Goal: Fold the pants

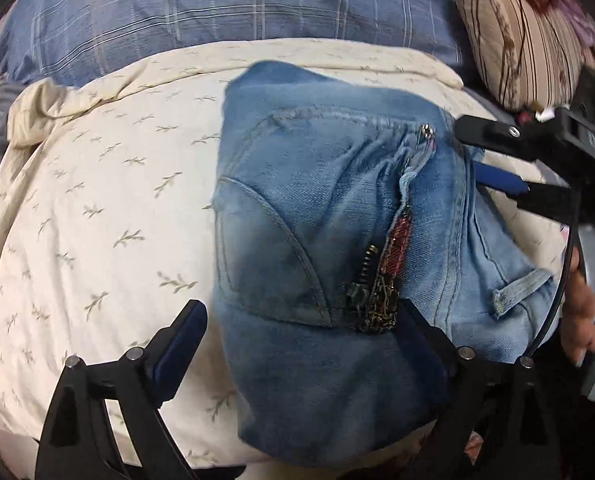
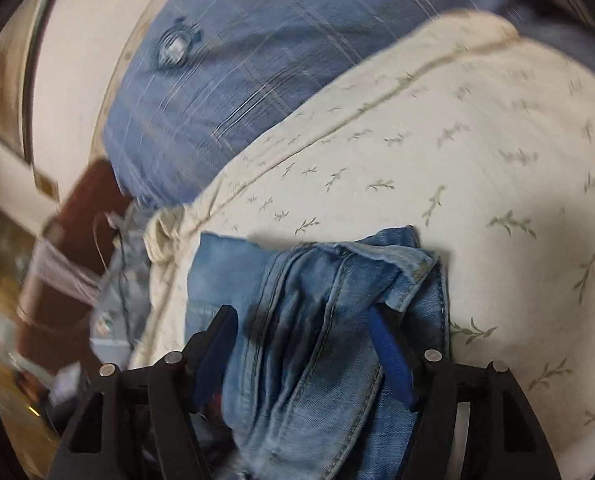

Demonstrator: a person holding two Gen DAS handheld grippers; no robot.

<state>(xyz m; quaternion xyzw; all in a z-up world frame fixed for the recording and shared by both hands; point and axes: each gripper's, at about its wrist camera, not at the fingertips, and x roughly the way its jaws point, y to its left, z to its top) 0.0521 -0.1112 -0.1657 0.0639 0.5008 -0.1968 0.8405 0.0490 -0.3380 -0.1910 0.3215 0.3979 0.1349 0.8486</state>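
From my left wrist camera: the folded jeans (image 1: pixel 337 248) lie in a compact bundle toward the right side of the cream leaf-print bedspread (image 1: pixel 97 200), fly and brass zipper (image 1: pixel 373 300) facing up, blue plaid pillow (image 1: pixel 217 8) at the head of the bed beyond. My left gripper (image 1: pixel 301 332) stands wide apart over the bundle's near end, one pad out over bare bedspread, the other lying against the denim by the zipper, pressing nothing. My right gripper (image 1: pixel 493 160) comes in from the right edge with its fingers straddling the waistband side.

From my right wrist camera, blurred: my right gripper (image 2: pixel 301 348) has a thick fold of denim between its fingers; the jeans (image 2: pixel 317 300) fill the gap, and the blue pads (image 2: pixel 389 352) look to be pressing on the cloth, which I judge a grip.

To finish well, I should keep the layers stacked square, press out the bulge at the fly, and release only once the bundle sits flat.
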